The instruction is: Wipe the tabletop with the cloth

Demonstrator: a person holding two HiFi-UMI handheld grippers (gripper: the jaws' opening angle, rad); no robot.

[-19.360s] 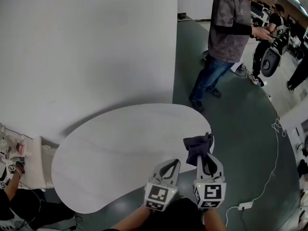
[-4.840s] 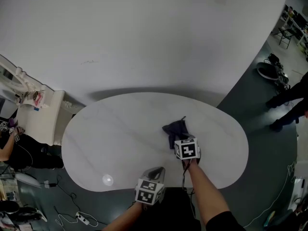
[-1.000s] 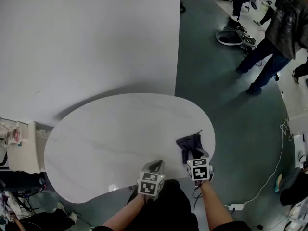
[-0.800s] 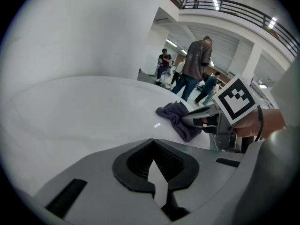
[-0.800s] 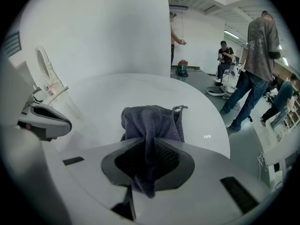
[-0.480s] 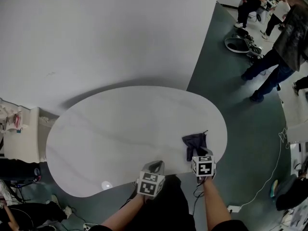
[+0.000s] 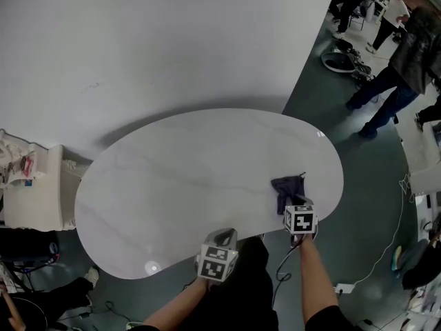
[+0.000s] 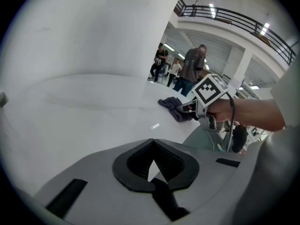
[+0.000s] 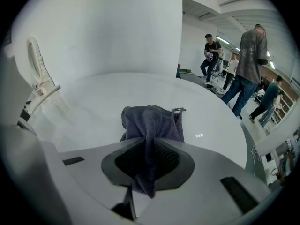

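Note:
A dark grey-blue cloth (image 7: 288,187) lies bunched on the white oval tabletop (image 7: 193,171), close to its near right edge. My right gripper (image 7: 293,203) is shut on the cloth's near end, and the cloth (image 9: 152,120) spreads on the table (image 9: 117,90) just past the jaws of the right gripper (image 9: 149,143). My left gripper (image 7: 222,239) hovers at the table's near edge, shut with nothing in it. In the left gripper view the left gripper (image 8: 152,144) points across the table (image 8: 70,111) at the cloth (image 8: 171,108) and the right gripper (image 8: 188,109).
A white wall backs the table. A white cabinet (image 7: 34,192) stands by the table's left end. People (image 7: 403,54) stand on the dark floor at the far right, beside a round device (image 7: 344,61). A cable (image 7: 408,185) runs along the floor on the right.
The right gripper has dragged the cloth from the table's middle to its near right edge. In the last half second only the head view shifts. The left gripper stays at the near edge.

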